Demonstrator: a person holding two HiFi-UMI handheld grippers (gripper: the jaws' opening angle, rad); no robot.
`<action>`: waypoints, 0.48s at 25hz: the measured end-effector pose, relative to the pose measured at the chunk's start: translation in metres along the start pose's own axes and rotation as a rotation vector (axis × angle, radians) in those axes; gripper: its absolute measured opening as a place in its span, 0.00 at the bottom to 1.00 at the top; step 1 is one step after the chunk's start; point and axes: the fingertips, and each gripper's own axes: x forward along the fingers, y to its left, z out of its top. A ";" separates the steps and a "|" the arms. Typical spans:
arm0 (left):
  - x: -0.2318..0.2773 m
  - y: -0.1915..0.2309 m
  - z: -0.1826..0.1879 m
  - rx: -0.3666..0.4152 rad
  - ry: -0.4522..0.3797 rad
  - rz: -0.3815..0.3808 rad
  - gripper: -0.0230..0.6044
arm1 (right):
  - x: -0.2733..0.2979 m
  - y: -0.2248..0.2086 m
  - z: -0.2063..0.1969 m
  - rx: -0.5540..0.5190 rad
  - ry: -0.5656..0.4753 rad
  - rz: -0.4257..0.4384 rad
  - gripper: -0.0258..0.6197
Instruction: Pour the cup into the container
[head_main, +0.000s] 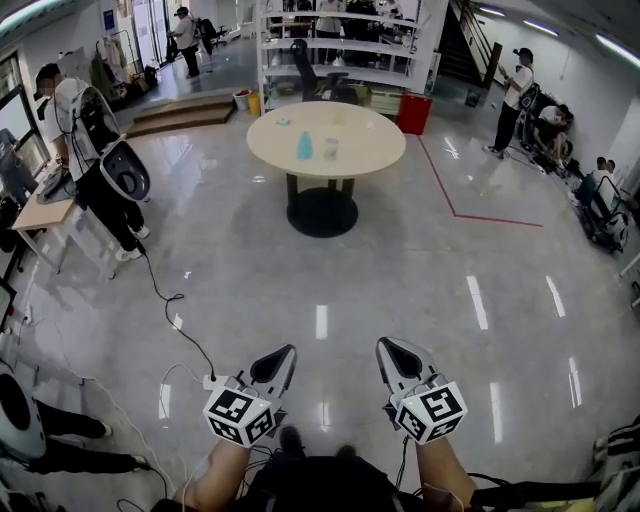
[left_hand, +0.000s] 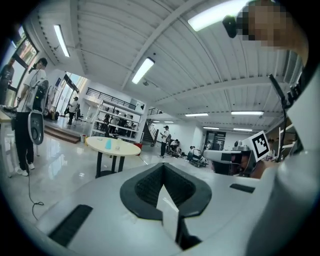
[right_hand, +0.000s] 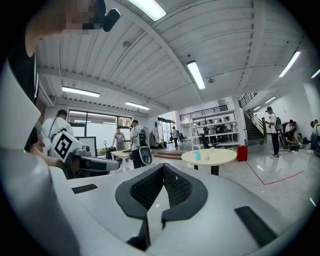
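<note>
Far across the glossy floor (head_main: 420, 290), on the round desk (head_main: 368, 152), a blue vessel (head_main: 305, 146) and a clear cup (head_main: 331, 148) stand close together. The left tongs (head_main: 284, 355) and right tongs (head_main: 393, 348) are pressed closed and empty, pointing ahead, presumably because nothing is within reach yet.

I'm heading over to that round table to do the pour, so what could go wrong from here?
A black cable trails over the floor left of your path; it could snag a foot.
The blue cup and container stand close together on the table; reaching for one could knock the other.
</note>
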 end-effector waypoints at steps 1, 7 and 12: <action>-0.001 -0.008 -0.001 0.005 0.006 0.012 0.04 | -0.010 -0.004 -0.001 0.007 0.001 -0.002 0.05; -0.012 -0.052 -0.005 0.020 0.025 0.055 0.04 | -0.054 -0.026 -0.001 0.053 -0.027 -0.003 0.05; -0.011 -0.061 -0.002 0.040 0.015 0.048 0.04 | -0.058 -0.040 0.002 0.025 -0.044 -0.031 0.05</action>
